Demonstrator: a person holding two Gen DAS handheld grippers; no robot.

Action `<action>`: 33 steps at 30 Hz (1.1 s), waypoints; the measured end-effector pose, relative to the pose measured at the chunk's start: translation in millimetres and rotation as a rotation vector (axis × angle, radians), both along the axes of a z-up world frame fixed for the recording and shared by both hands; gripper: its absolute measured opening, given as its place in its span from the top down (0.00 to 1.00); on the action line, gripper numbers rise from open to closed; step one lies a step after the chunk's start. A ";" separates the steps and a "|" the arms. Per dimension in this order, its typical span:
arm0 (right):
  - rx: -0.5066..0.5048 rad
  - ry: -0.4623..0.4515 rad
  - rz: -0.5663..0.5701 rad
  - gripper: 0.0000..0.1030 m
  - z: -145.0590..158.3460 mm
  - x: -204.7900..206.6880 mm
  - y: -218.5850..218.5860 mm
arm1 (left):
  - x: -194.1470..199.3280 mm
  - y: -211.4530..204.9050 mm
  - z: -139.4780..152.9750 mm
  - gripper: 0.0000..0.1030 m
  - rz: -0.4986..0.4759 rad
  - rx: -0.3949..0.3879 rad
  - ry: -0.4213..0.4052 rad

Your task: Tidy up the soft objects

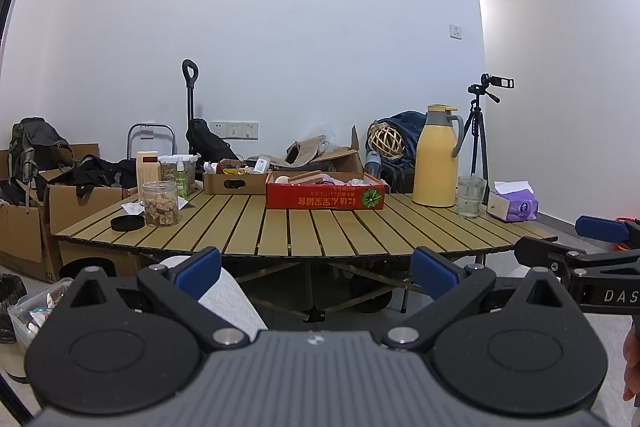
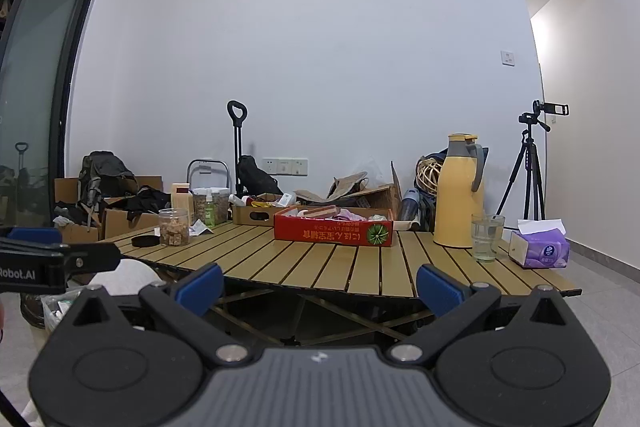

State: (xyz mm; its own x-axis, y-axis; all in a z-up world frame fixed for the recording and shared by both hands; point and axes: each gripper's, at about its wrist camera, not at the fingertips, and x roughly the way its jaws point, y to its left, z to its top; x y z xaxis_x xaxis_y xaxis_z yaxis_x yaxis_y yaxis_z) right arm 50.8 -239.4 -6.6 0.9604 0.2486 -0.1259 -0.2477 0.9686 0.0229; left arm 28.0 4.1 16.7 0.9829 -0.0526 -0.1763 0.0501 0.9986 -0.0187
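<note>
Both hand-held grippers (image 1: pixel 316 273) (image 2: pixel 320 285) gape empty before the slatted table (image 1: pixel 304 227).

Ahead of your fingers stands a slatted wooden table (image 2: pixel 320 267) against a plain white wall (image 2: pixel 300 47); a dark-framed glass door (image 2: pixel 36 87) lies far left; a tripod camera (image 2: pixel 528 163) and lit doorway (image 2: pixel 548 39) far right; grey tiled floor (image 2: pixel 608 307) below.

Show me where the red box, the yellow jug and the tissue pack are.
red box (image 2: pixel 334 230): right wrist view, front wall.
yellow jug (image 2: pixel 456 203): right wrist view, body.
tissue pack (image 2: pixel 546 251): right wrist view, purple front.
</note>
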 end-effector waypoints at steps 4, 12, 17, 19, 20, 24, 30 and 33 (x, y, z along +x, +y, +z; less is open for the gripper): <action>-0.001 0.000 0.001 0.00 0.0 -0.3 0.4 | -0.3 -0.5 0.7 0.00 0.000 0.000 0.000; -0.001 0.000 0.003 0.00 0.2 -1.1 -0.4 | -1.0 -0.7 1.0 0.00 0.002 -0.001 -0.001; 0.000 -0.002 0.005 0.00 0.5 -1.8 -0.6 | -0.9 -0.5 0.7 0.00 0.000 0.001 -0.003; -0.001 -0.002 0.006 0.00 0.6 -2.4 -0.4 | -1.9 -0.2 1.5 0.00 0.001 0.001 -0.005; -0.001 -0.002 0.006 0.00 0.7 -2.4 -0.3 | -3.0 -0.2 2.1 0.00 0.002 0.002 -0.006; -0.001 -0.002 0.006 0.00 0.3 -2.8 -0.8 | -3.9 -1.1 2.8 0.00 0.000 0.002 -0.008; 0.000 0.001 0.006 0.00 0.0 -3.3 -0.7 | -4.0 -1.0 4.0 0.00 -0.003 0.004 -0.010; -0.001 -0.001 0.006 0.00 0.2 -3.3 -0.8 | -3.6 -0.8 4.6 0.00 -0.002 0.004 -0.012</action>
State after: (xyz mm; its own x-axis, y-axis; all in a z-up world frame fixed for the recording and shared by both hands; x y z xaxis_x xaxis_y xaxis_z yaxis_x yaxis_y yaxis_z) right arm 47.5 -240.2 -6.4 0.9591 0.2542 -0.1247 -0.2534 0.9671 0.0219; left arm 24.5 3.4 21.3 0.9849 -0.0543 -0.1642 0.0527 0.9985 -0.0142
